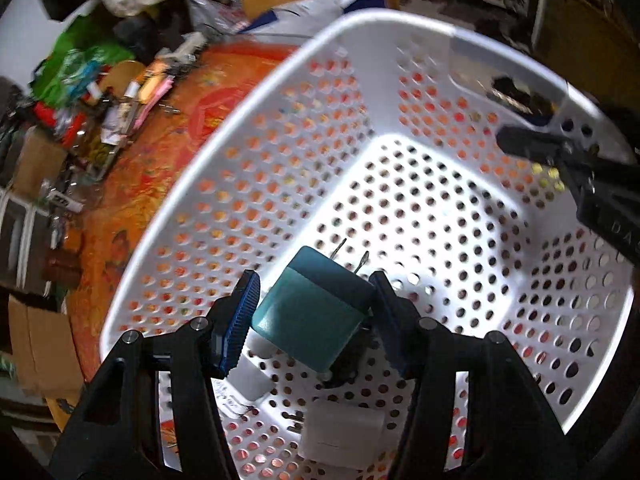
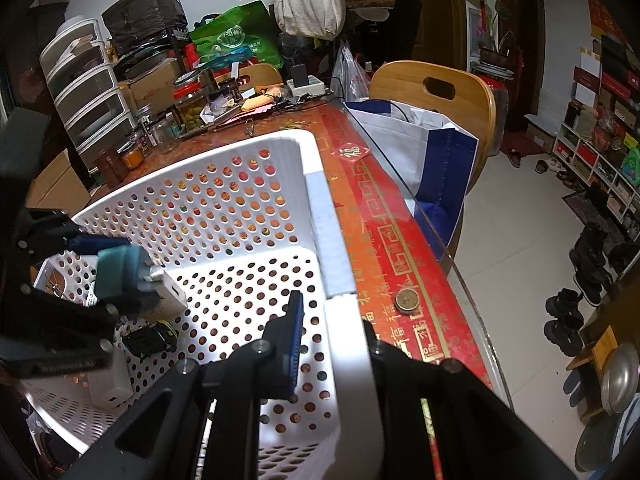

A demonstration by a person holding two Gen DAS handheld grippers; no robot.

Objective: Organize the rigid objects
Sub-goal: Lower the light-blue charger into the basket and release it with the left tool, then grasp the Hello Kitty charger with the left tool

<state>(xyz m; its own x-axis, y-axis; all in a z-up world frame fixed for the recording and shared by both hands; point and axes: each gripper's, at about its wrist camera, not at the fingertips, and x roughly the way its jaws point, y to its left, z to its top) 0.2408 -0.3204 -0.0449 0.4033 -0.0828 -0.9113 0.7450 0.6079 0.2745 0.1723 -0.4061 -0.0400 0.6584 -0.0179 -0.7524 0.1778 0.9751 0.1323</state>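
A white perforated basket [image 1: 280, 92] stands on the red table [image 2: 384, 216]. My left gripper [image 1: 314, 300] is shut on a teal plug adapter [image 1: 312, 312] with two metal prongs, held over the basket floor; it also shows in the right wrist view [image 2: 120, 276]. Below it lie white chargers [image 1: 340, 436] and a small black object [image 2: 150, 340]. My right gripper [image 2: 332, 324] straddles the basket's right rim [image 2: 352, 360], one finger inside and one outside; I cannot tell whether it grips the rim.
Jars, papers and bags [image 2: 192, 112] clutter the table's far end. A coin [image 2: 407, 301] lies on the table near the basket. A wooden chair [image 2: 436, 92] with a white-and-blue bag [image 2: 432, 152] stands beside the glass edge.
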